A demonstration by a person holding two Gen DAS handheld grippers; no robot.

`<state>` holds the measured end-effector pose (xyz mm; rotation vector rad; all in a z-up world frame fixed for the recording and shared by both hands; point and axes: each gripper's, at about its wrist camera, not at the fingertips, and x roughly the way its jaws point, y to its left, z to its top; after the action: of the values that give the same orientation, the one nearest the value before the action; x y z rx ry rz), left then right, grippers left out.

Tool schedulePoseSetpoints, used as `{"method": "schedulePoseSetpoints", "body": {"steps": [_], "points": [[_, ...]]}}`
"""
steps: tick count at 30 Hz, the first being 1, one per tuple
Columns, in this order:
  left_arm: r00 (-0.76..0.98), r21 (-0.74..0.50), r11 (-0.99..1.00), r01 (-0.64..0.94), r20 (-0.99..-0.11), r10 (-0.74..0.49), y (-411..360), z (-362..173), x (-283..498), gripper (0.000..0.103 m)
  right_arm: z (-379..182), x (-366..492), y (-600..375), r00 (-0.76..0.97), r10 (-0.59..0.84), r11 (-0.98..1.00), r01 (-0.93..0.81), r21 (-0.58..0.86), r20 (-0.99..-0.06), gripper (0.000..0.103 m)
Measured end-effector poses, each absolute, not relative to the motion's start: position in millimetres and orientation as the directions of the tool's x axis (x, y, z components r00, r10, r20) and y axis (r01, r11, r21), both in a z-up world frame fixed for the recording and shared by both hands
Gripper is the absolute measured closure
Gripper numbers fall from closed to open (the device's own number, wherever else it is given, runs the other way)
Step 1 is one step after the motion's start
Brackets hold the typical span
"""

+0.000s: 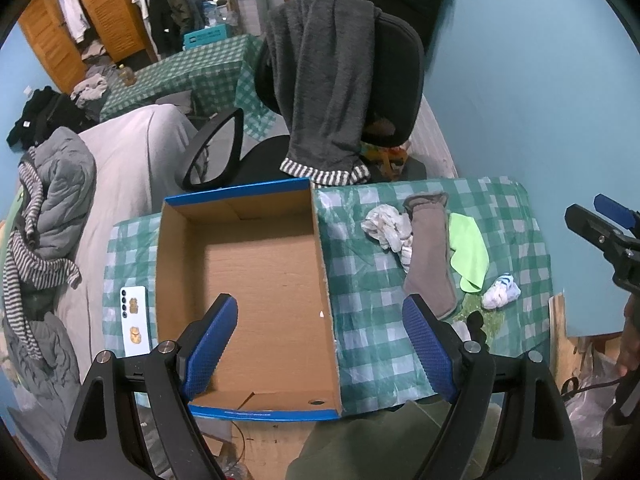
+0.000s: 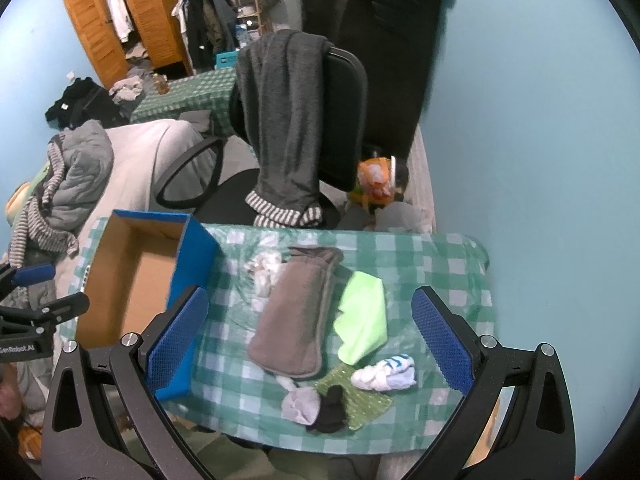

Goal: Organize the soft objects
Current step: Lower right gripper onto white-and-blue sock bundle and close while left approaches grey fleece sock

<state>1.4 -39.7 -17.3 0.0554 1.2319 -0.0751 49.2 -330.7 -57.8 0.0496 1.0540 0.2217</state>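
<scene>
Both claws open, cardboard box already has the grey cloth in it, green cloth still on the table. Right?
Not quite: the blue-edged cardboard box is empty in the left wrist view. The long grey cloth lies on the checked tablecloth, beside the lime-green cloth. Left claw and right claw are open.

The box point(image 1: 248, 280) is matt brown corrugated cardboard inside, with a glossy blue printed outer skin. The tablecloth point(image 2: 432, 256) is a thin, shiny, crinkled plastic sheet in a green-and-white check. The grey cloth pad point(image 2: 296, 316) has a soft, matt, napped surface. The green cloth point(image 2: 364, 320) is smooth, matt fabric. The white socks point(image 2: 384, 374) are knitted cloth. The left gripper point(image 1: 324, 352) has blue, rough-textured finger pads point(image 1: 212, 344) on matt black plastic arms with bright metal pins.
</scene>
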Motion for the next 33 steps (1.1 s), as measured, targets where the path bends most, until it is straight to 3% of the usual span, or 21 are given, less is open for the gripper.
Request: {"method": "schedulePoseSetpoints", "body": {"steps": [33], "points": [[0.183,-0.032,0.978,0.206,-0.98,-0.071,-130,-91,42,0.017,-168,45,-433,0.308,0.165,0.985,-0.004,0.172,-0.937,0.002]]}}
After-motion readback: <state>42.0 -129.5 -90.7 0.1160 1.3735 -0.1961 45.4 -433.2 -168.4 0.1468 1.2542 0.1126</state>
